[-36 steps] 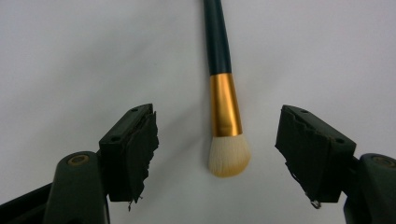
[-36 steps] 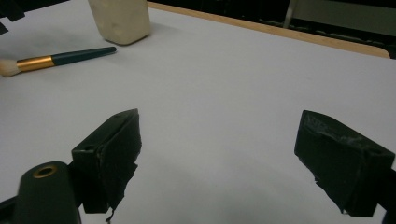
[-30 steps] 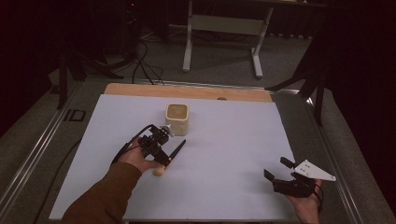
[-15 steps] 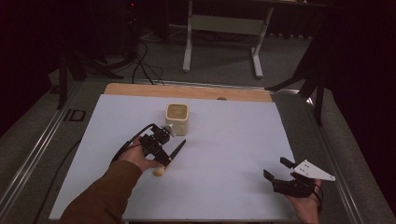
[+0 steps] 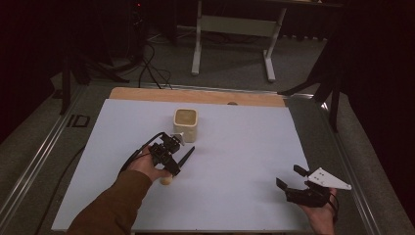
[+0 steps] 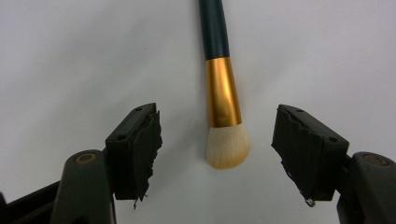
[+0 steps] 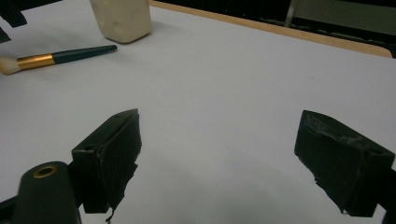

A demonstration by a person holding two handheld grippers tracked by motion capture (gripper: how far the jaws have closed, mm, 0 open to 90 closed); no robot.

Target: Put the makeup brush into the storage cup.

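A makeup brush (image 6: 223, 95) with a dark teal handle, gold ferrule and cream bristles lies flat on the white table sheet (image 5: 235, 147). My left gripper (image 6: 217, 119) hovers over it, open, one jaw on each side of the ferrule and bristles without touching them. In the high view the left gripper (image 5: 169, 164) covers the brush's middle; the brush (image 5: 187, 152) shows its handle beyond it. A cream square cup (image 5: 186, 122) stands upright just behind. My right gripper (image 5: 288, 176) rests open near the front right, holding nothing; from the right gripper (image 7: 224, 126) the brush (image 7: 56, 57) and cup (image 7: 122, 18) lie far off.
A wooden strip (image 5: 195, 94) runs along the table's far edge. Metal rails (image 5: 44, 152) border both sides. Beyond the table stand a white frame stand (image 5: 235, 29) and floor cables (image 5: 147, 63). The white sheet is bare between the two grippers.
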